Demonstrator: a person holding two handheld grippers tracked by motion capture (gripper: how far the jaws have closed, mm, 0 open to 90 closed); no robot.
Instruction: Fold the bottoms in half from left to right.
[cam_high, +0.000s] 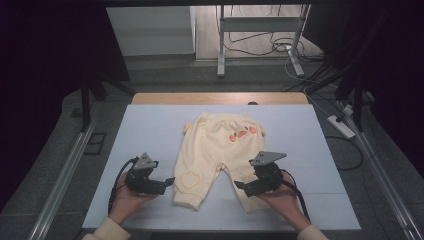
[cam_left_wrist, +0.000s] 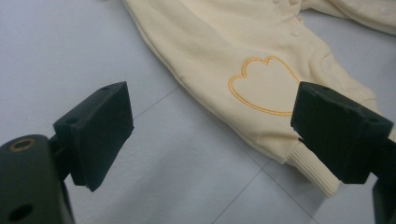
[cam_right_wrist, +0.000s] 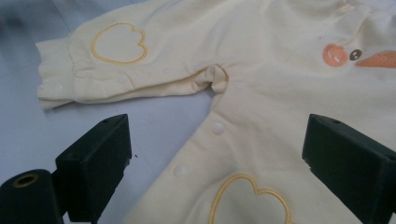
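Note:
A pair of pale yellow baby trousers (cam_high: 215, 147) lies flat on the white mat (cam_high: 150, 130), waistband away from me and both legs pointing toward me. An orange duck face (cam_high: 240, 134) is stitched near the waist, and a heart-like outline (cam_left_wrist: 264, 84) marks each knee. My left gripper (cam_high: 170, 182) is open just left of the left leg's ribbed cuff (cam_left_wrist: 313, 165), nothing between its jaws. My right gripper (cam_high: 240, 186) is open over the right leg, above snap buttons (cam_right_wrist: 217, 128) along the inner seam. The trousers (cam_right_wrist: 280, 93) spread under it.
The mat covers a wooden table (cam_high: 220, 98). Beyond it stand a metal frame's legs (cam_high: 221, 50) with loose cables (cam_high: 280, 45) on the floor. A power strip (cam_high: 341, 126) lies to the right. Metal rails (cam_high: 65, 175) run along both sides.

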